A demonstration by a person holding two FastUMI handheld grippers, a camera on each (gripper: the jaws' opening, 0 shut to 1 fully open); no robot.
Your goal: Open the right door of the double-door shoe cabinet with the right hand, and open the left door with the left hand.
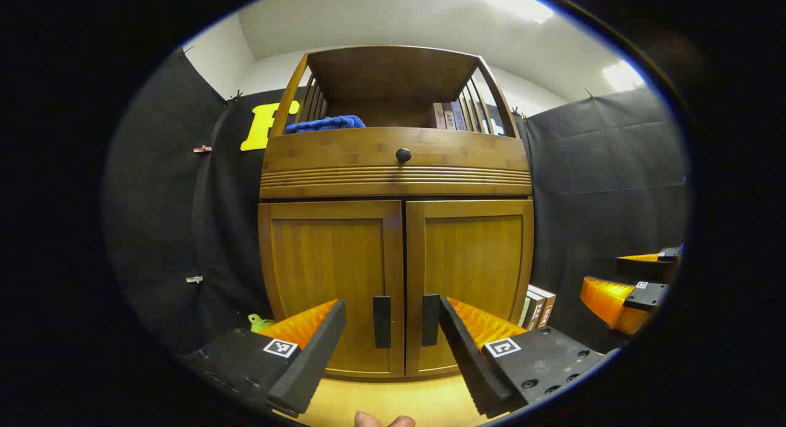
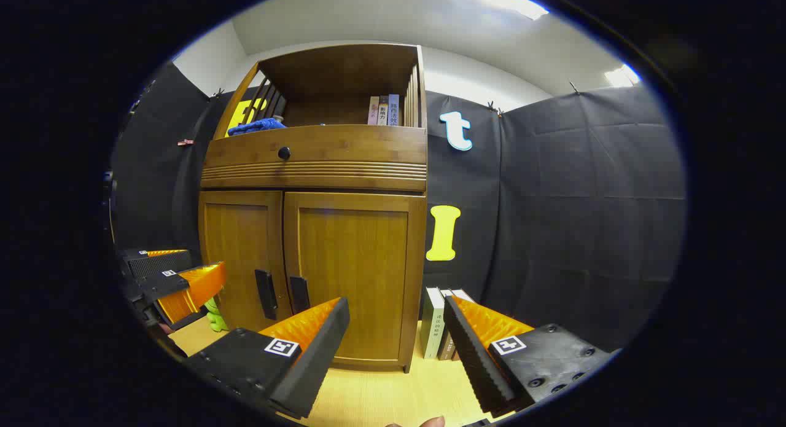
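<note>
Facing the shoe cabinet head-on, left gripper has jaws apart, short of the left door and right door; both doors are closed, their black handles side by side at the centre seam. Right gripper, jaws apart, sits off the cabinet's right corner near standing books. Blue cloth lies on the top shelf.

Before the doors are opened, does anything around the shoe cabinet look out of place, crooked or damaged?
Nothing stands out. Both doors, left and right, sit closed and flush, with their handles upright. The blue cloth and books rest on the upper shelf. More books stand upright beside the cabinet. Both tongs are open, touching nothing.
</note>
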